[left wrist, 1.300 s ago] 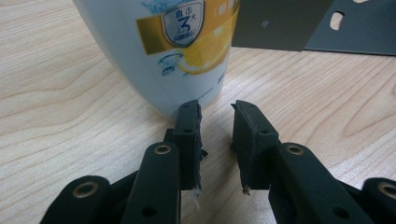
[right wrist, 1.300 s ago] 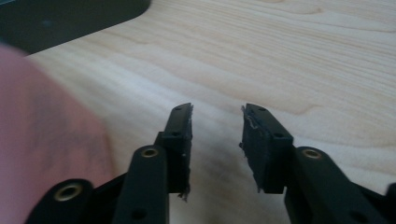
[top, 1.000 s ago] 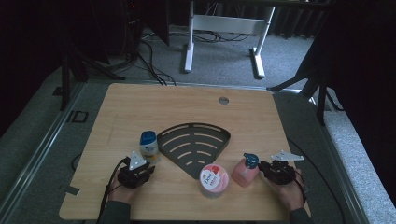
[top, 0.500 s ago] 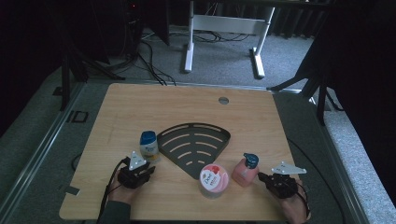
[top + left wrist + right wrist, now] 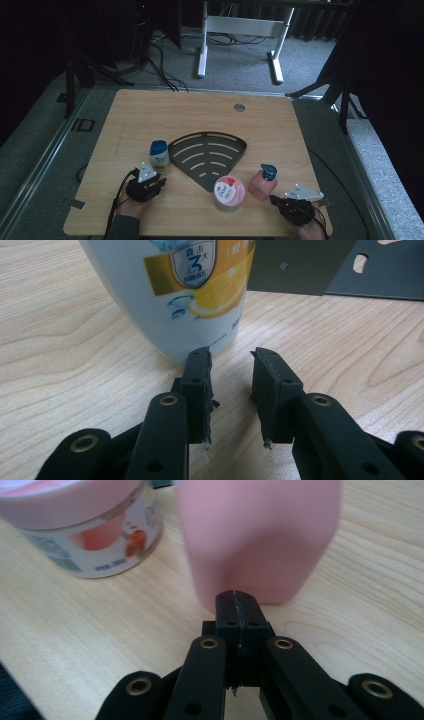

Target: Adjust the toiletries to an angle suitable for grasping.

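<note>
A white bottle with a blue cap (image 5: 159, 156) stands left of a black fan-shaped slotted rack (image 5: 207, 157). My left gripper (image 5: 158, 183) sits just in front of this bottle (image 5: 175, 290), its jaws a little open with nothing between them (image 5: 230, 370). A pink pump bottle (image 5: 262, 182) with a dark blue pump stands near the front right, beside a pink-lidded jar (image 5: 229, 192). My right gripper (image 5: 275, 201) rests shut on the table, its tip (image 5: 235, 600) pointing at the foot of the pink bottle (image 5: 260, 540), close to it and empty.
The rack's flat edge (image 5: 350, 265) lies just behind the white bottle. The jar (image 5: 85, 535) stands left of the pink bottle in the right gripper view. The wooden table (image 5: 200, 115) has a round hole (image 5: 239, 107) at the back; a desk frame stands on the floor beyond.
My right gripper has drawn back from beside the pink bottle toward the table's front edge. The left gripper and all the objects have stayed where they were.
</note>
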